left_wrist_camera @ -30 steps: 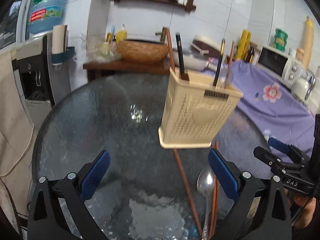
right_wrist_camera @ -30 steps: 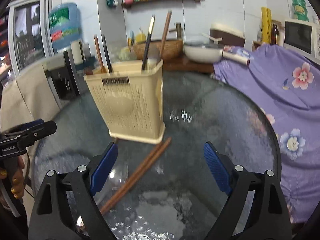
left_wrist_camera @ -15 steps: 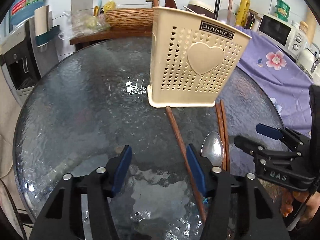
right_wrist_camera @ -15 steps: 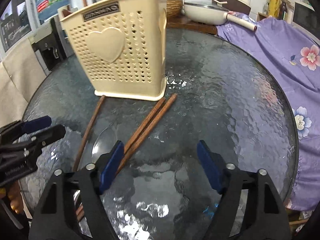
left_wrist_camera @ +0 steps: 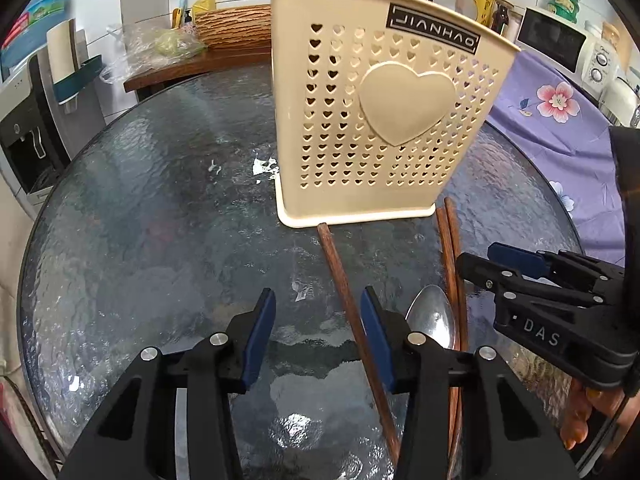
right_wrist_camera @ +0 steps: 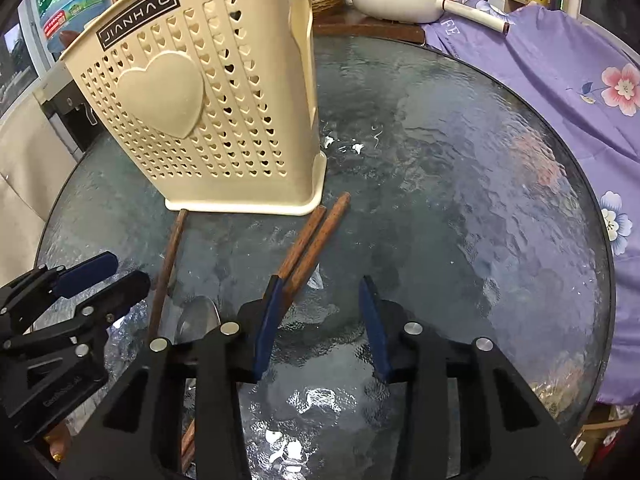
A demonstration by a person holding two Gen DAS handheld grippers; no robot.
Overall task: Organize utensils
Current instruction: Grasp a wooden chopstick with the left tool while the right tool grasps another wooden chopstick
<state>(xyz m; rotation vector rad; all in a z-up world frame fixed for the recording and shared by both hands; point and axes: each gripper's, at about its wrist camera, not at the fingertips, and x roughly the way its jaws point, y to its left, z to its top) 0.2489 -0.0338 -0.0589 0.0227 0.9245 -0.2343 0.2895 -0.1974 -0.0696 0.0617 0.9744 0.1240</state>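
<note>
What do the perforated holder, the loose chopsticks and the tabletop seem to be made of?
Holder: cream plastic, matte, moulded heart and punched holes. Chopsticks: likely wood, reddish-brown with visible grain. Tabletop: textured glass, glossy, rippled reflections, dark rim.

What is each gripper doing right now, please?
Left gripper: open, jaws just narrowing, nothing between them.
Right gripper: open, jaws just narrowing, holding nothing; chopstick pair beside its left pad.

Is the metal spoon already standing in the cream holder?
No, the spoon lies flat on the glass table, in front of the holder.
</note>
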